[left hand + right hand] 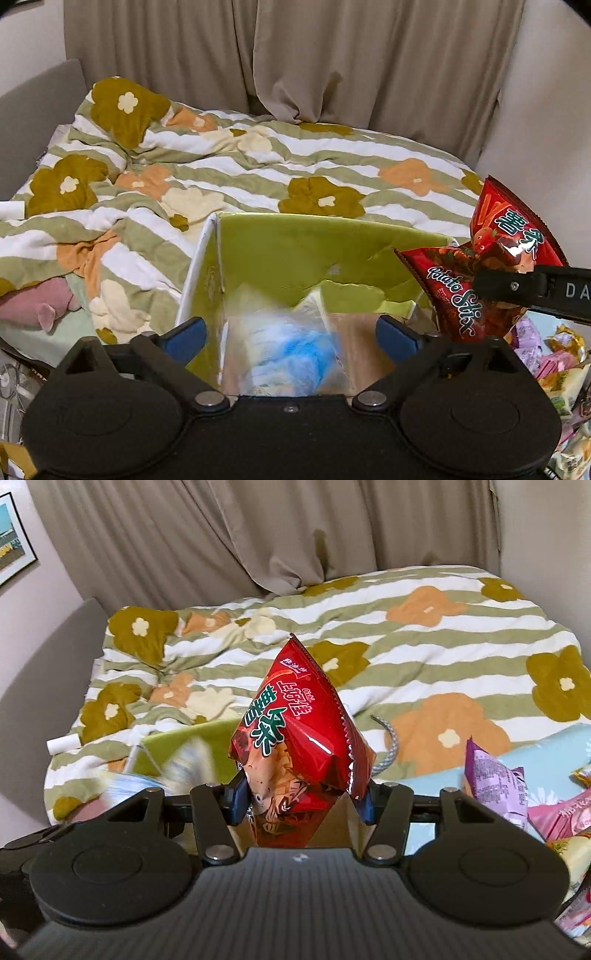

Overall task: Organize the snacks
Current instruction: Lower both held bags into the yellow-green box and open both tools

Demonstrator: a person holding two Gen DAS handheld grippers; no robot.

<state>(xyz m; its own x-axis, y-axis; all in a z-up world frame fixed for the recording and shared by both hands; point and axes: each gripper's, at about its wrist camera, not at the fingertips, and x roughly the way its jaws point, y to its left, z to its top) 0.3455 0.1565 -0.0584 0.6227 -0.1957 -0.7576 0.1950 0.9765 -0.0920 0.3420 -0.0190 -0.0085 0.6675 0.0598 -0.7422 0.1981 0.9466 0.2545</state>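
Note:
My left gripper (291, 338) hangs open over a cardboard box (295, 251) with green inner walls, its blue pads spread wide apart. A blurred white-and-blue packet (295, 350) lies below the pads inside the box, touched by neither. My right gripper (300, 801) is shut on a red potato-stick bag (303, 738), which stands up between the pads. In the left wrist view that red bag (491, 258) hovers at the box's right rim, pinched by a black finger (517, 286) of the right gripper. The right wrist view shows the box (184, 744) low on the left, with the blurred packet (177, 771).
The box sits against a bed with a striped, flowered quilt (258, 166) and curtains behind. Loose snack packets, a purple one (495, 786) among them, lie at the right on light blue cloth (546, 753). A pink plush (40, 302) lies at the left and a grey cord (388, 746) on the quilt.

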